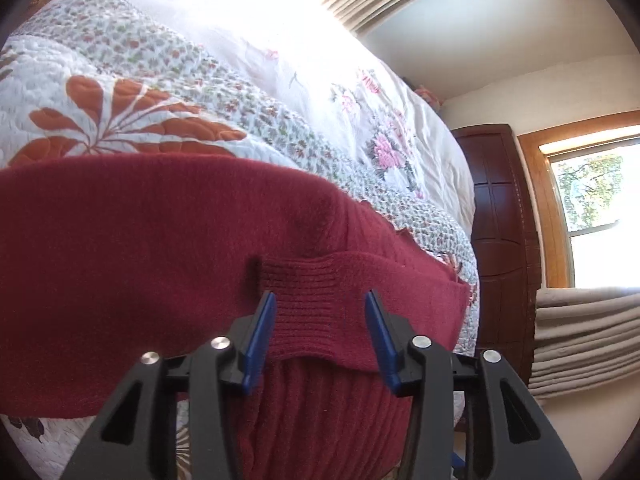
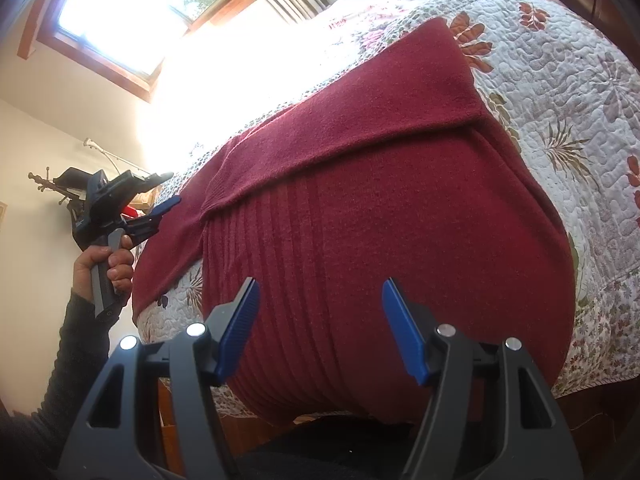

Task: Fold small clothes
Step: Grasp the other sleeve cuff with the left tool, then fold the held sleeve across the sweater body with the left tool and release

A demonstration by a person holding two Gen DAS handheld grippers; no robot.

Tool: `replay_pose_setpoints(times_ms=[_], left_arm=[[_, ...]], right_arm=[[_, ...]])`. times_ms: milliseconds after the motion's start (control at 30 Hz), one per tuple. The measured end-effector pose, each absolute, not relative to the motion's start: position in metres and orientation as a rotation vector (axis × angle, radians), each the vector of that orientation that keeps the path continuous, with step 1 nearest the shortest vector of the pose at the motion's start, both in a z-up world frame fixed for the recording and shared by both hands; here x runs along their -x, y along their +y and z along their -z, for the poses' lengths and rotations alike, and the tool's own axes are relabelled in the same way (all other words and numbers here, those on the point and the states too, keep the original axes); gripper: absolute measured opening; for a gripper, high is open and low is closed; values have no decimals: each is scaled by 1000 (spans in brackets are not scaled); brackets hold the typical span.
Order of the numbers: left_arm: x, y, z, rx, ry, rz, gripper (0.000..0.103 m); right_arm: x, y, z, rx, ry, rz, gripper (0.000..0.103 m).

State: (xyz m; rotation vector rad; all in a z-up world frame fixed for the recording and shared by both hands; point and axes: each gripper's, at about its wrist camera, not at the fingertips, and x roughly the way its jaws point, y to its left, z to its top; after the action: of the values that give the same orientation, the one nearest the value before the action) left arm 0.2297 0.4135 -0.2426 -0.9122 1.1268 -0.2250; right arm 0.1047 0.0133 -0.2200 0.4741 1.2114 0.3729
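A dark red knit sweater [image 2: 380,200] lies spread on the quilted bed, its ribbed hem hanging over the near edge. One sleeve is folded across the body. In the left wrist view the sleeve's ribbed cuff [image 1: 316,304] lies between the blue pads of my left gripper [image 1: 320,300], which stands open just over it. The same left gripper [image 2: 160,208] shows at the left of the right wrist view, held by a hand [image 2: 104,264] in a dark sleeve. My right gripper [image 2: 318,292] stands open above the sweater's lower ribbed part with nothing between its fingers.
The bed wears a white floral quilt [image 2: 580,120] with orange leaves. A dark wooden wardrobe [image 1: 500,240] and a bright window [image 1: 592,208] stand past the bed's far side. Pale curtain folds [image 1: 588,336] hang at the right. Another window [image 2: 120,8] glares.
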Motion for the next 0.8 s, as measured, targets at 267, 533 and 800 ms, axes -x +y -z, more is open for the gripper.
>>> replay_pose_setpoints(times_ms=[267, 533, 800], left_arm=[[-240, 362, 301, 957, 1249, 218, 52], [-151, 424, 246, 1153, 902, 97, 83], [43, 558, 255, 1353, 610, -388, 89]], right_arm=[[-106, 13, 210, -450, 1195, -404, 64], [-113, -7, 209, -494, 1201, -435, 68], [-131, 24, 209, -445, 1218, -580, 69]])
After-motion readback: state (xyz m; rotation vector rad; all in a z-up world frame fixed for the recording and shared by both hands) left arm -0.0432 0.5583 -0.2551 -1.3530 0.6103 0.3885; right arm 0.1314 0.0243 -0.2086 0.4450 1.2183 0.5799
